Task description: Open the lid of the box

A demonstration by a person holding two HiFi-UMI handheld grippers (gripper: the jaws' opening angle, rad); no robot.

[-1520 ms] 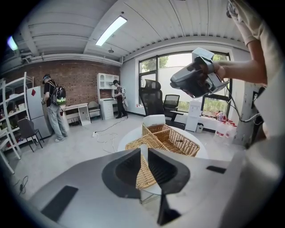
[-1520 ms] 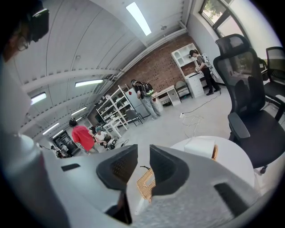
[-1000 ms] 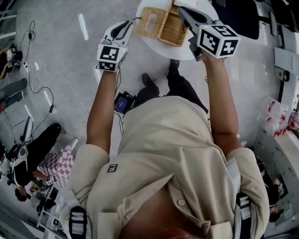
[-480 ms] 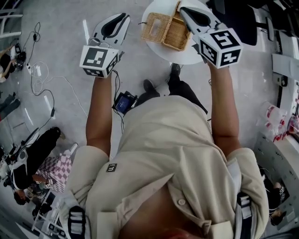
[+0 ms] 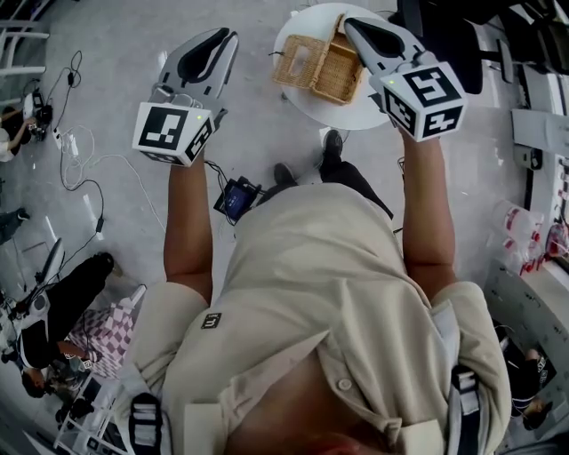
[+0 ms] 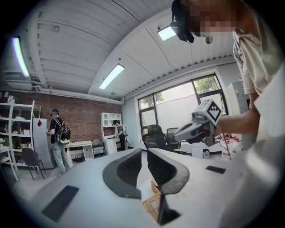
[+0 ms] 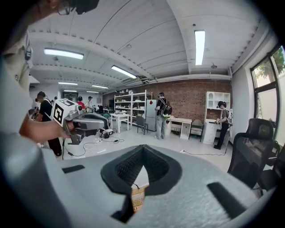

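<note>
- Beige shirt [image 5: 338, 293] on the person fills the near part of the head view.
- Two tools are held up. The left tool [image 6: 144, 151] has a thin gap with nothing in it. The right tool [image 7: 142, 146] is pressed together and empty.
- One woven box [image 5: 316, 62] sits on one round white worktop [image 5: 342, 113] below them. The right tool hides its far corner, and its lid is hard to make out.
- Grey floor [image 5: 124, 27] has cables [image 5: 80, 151] on it, and a brick wall [image 7: 191, 95] is at the back.
</note>
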